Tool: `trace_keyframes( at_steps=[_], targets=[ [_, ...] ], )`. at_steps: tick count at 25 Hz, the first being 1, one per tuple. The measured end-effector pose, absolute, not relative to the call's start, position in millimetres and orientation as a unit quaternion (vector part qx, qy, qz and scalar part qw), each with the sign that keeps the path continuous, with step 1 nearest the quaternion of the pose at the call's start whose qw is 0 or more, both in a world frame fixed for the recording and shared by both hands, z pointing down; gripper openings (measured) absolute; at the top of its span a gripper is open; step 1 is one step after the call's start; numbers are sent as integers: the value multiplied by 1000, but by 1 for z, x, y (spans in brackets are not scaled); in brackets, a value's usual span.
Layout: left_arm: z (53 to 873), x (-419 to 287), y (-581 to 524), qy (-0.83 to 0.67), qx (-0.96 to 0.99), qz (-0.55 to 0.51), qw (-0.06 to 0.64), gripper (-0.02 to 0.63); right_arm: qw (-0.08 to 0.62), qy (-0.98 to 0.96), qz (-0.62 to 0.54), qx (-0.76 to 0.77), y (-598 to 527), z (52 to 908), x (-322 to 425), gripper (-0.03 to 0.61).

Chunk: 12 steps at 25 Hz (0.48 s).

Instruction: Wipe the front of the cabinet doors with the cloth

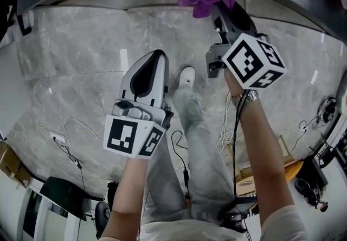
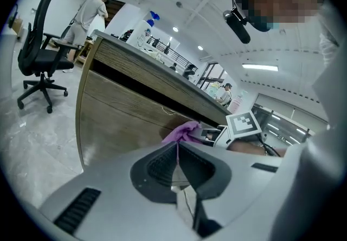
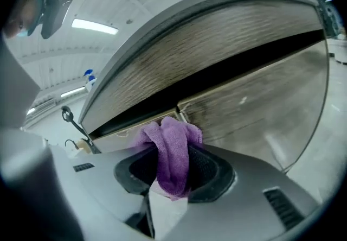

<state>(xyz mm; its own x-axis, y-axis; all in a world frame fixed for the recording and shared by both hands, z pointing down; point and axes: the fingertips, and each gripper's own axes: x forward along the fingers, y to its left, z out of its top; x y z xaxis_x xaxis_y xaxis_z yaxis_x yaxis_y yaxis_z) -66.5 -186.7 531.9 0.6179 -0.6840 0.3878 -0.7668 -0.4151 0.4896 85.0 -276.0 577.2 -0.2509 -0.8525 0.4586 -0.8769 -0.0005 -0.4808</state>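
Purple cloth (image 3: 172, 156) sits bunched between the fingers of the right gripper (image 1: 218, 11), which are clamped on its middle so that a soft wad pokes out ahead of them. At the top of the head view that wad meets the wood-grain cabinet doors (image 3: 255, 104), right by the dark gap (image 3: 227, 77) under the upper panel and close to the seam between two doors.

The left gripper (image 1: 153, 63) hangs at centre left of the head view, well apart from the cabinet. Its fingers are pressed together with nothing between them, so it offers no spare hold.

The likeliest trouble, as I judge it, is the cloth working loose. Only a narrow pinch holds it, and drag across the grained surface could tug it out or fold it back, letting the hard fingers scrape the door. So near the gap and the seam, a loose fold could also catch on an edge. The wad is small, so a wipe could leave strips untouched.

Loose cables (image 1: 70, 145) lie on the marble floor (image 1: 81, 61) at lower left; a sideways step there could snag a foot.
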Motion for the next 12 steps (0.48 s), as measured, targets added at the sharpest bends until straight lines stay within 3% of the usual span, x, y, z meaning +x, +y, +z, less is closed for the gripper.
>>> trace_keyframes(
  at_steps=[6, 12],
  targets=[
    [538, -59, -185, -413, 848, 66, 325, 17, -10, -678, 357, 642, -270, 577, 99, 135],
    [538, -79, -186, -413, 846, 61, 332, 17, -15, -674, 382, 632, -247, 591, 59, 136]
  ],
)
